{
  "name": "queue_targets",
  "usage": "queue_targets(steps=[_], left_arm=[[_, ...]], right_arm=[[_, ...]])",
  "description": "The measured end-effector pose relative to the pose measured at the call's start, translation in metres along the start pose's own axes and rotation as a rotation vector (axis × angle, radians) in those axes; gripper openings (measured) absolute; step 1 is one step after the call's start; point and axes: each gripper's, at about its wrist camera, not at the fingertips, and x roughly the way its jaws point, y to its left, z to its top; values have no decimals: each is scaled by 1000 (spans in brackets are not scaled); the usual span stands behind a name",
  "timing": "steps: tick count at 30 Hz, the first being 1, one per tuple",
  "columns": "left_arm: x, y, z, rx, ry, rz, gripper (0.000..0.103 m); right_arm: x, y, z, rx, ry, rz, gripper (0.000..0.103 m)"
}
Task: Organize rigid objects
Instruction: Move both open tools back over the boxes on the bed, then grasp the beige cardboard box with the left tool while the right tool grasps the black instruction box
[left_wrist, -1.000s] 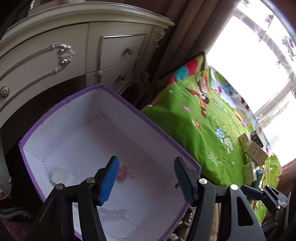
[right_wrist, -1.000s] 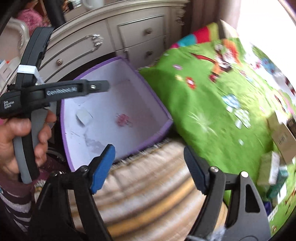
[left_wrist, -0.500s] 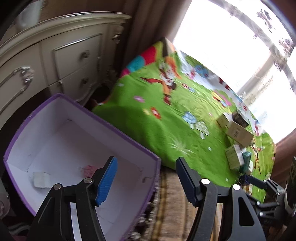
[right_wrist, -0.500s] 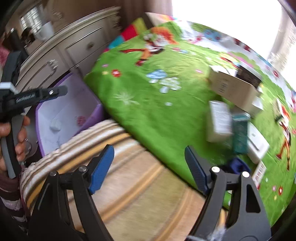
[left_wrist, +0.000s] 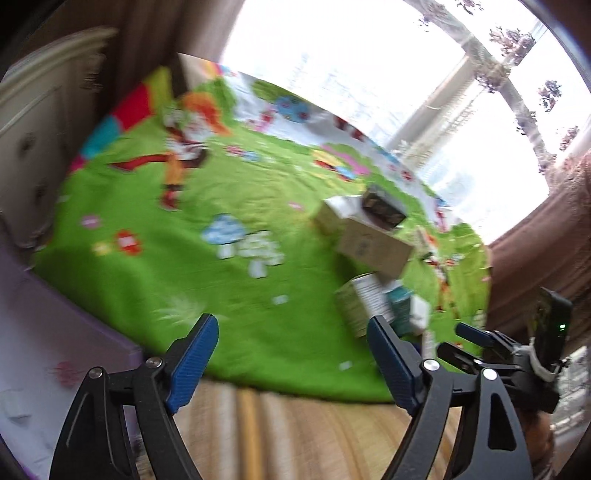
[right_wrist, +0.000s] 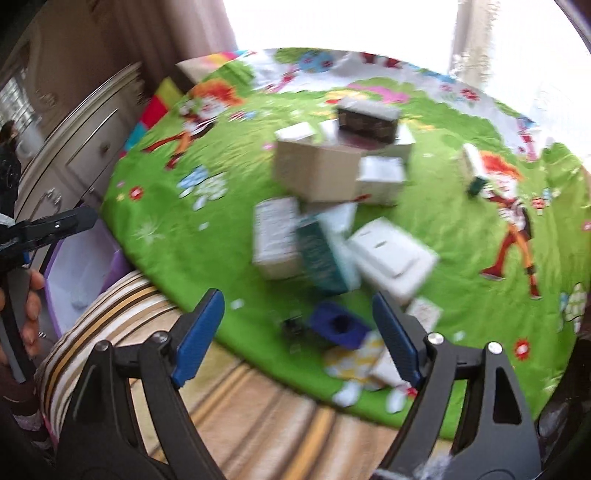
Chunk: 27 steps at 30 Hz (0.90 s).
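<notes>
Both grippers empty, jaws apart: left gripper (left_wrist: 291, 363), right gripper (right_wrist: 297, 338). Right faces box pile (right_wrist: 332, 221) mid green mat (right_wrist: 177, 236), prob. next pick. Purple bin (right_wrist: 74, 273) off mat's left edge, ready for drop.

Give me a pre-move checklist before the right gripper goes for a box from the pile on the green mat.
1. Right gripper open and empty: ok.
2. Left gripper open and empty: ok.
3. Box pile in view, teal box nearest: ok.
4. Teal box free of neighbours: not ok, the white boxes touch it.
5. Purple bin has room: ok.
6. Sharp view for aiming: not ok, blurred.
</notes>
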Motion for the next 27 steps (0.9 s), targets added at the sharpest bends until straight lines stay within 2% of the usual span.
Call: queue_targets(steps=[3,6,9,13,16,19,21,27], left_arm=[[24,-19,13,-21,39,-71,85],[52,-32,29,-95,87,-188,85],[92,-33,46,-238,146,-291,85],[141,-22,56,-425,214,-377,85],[174,-10,60,-549,255,-408,85],[193,-6,59,-619,290,-438,85],[204,-6,61,-644,299,-464,85],[222,-3,59,-718,338,-481,84]], right_arm=[[-2,-24,13,11,-22,-36,85],[-3,-42,27,7,-47,-64,85],[-1,-56,46,-6,-78,-96,86],[7,-69,76,-40,-108,-121,87],[18,-67,95,-128,-114,-134,87],[33,-67,115,-211,-112,-136,87],[46,-67,130,-262,-98,-121,87],[95,-70,167,-382,-46,-121,87]])
